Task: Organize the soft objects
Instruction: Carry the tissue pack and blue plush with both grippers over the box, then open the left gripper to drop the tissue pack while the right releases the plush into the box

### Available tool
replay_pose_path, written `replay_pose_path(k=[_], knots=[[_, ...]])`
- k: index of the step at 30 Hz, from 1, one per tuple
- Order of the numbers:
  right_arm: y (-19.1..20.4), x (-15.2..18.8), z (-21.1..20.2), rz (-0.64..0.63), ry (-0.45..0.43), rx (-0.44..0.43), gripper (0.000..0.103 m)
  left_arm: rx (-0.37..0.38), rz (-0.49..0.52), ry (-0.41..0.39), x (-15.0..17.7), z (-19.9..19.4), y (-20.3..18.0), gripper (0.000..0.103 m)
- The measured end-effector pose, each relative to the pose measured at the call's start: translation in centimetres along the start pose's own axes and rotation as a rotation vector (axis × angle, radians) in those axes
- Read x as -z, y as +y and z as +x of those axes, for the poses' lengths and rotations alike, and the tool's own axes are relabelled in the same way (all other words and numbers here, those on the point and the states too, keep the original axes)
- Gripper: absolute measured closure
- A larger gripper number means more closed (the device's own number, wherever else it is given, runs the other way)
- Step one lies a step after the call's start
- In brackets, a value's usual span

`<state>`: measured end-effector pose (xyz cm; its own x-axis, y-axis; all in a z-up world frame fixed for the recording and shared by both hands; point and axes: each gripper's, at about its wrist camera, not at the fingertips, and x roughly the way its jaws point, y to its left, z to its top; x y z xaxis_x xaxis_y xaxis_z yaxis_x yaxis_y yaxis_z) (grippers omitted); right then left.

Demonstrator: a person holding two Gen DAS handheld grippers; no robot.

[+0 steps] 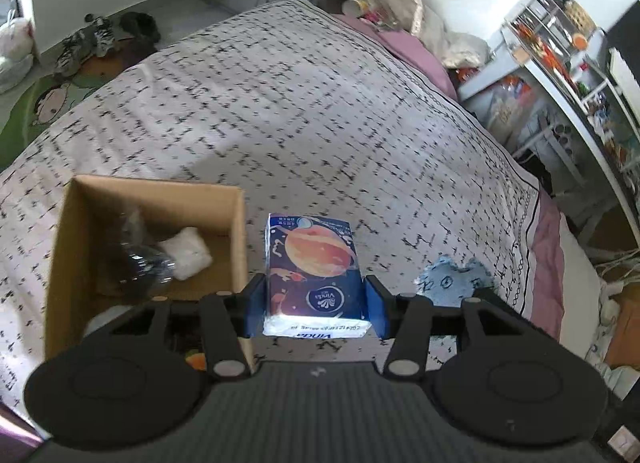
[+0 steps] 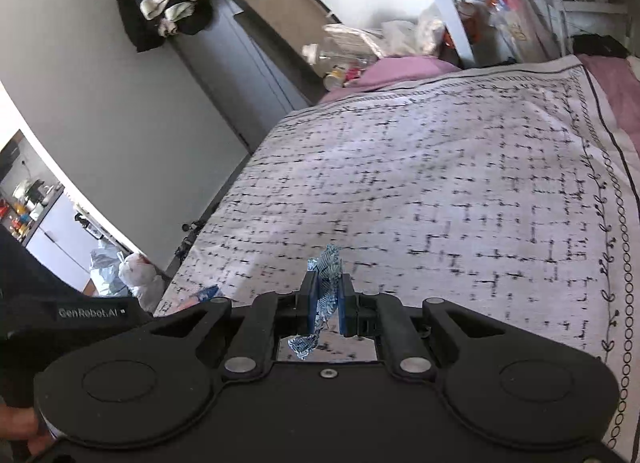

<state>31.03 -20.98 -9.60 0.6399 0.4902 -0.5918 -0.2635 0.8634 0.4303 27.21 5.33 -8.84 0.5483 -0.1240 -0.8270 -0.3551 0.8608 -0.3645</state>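
Observation:
My left gripper [image 1: 314, 305] is shut on a blue tissue pack [image 1: 314, 267] printed with an orange planet, held above the bed just right of a cardboard box [image 1: 68, 231]. The box holds a white soft wad [image 1: 188, 253] and a dark shiny bag [image 1: 140, 259]. A light blue cloth [image 1: 454, 277] lies on the bedspread to the right of the pack. My right gripper [image 2: 327, 297] is shut on a thin blue patterned cloth [image 2: 326, 283], which hangs down between the fingers above the bedspread [image 2: 420, 191].
The bed has a white sheet with black dashes [image 1: 300, 103] and pink bedding at its edges [image 1: 416, 47]. A cluttered white shelf [image 1: 560, 75] stands on the right. Toys and bags lie on the floor at the left [image 1: 92, 43]. A grey wardrobe [image 2: 224, 63] stands past the bed.

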Motion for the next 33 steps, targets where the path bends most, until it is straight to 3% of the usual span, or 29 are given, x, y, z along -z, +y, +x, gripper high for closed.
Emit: replay_pose_path(k=[14, 22, 33], knots=[[6.8, 0.5, 0.5, -0.039, 0.025, -0.027, 0.093, 0.041, -0.087, 0.03, 0.8, -1.0, 6.6, 0.052], [10.7, 0.7, 1.4, -0.088, 0.039, -0.034, 0.093, 0.071, -0.108, 0.129, 1.5, 0.1, 9.1, 0.048], [14.1, 1.7, 3.0, -0.117, 0.067, -0.038, 0.09, 0.051, -0.137, 0.07, 0.3, -2.8, 12.9, 0.046]])
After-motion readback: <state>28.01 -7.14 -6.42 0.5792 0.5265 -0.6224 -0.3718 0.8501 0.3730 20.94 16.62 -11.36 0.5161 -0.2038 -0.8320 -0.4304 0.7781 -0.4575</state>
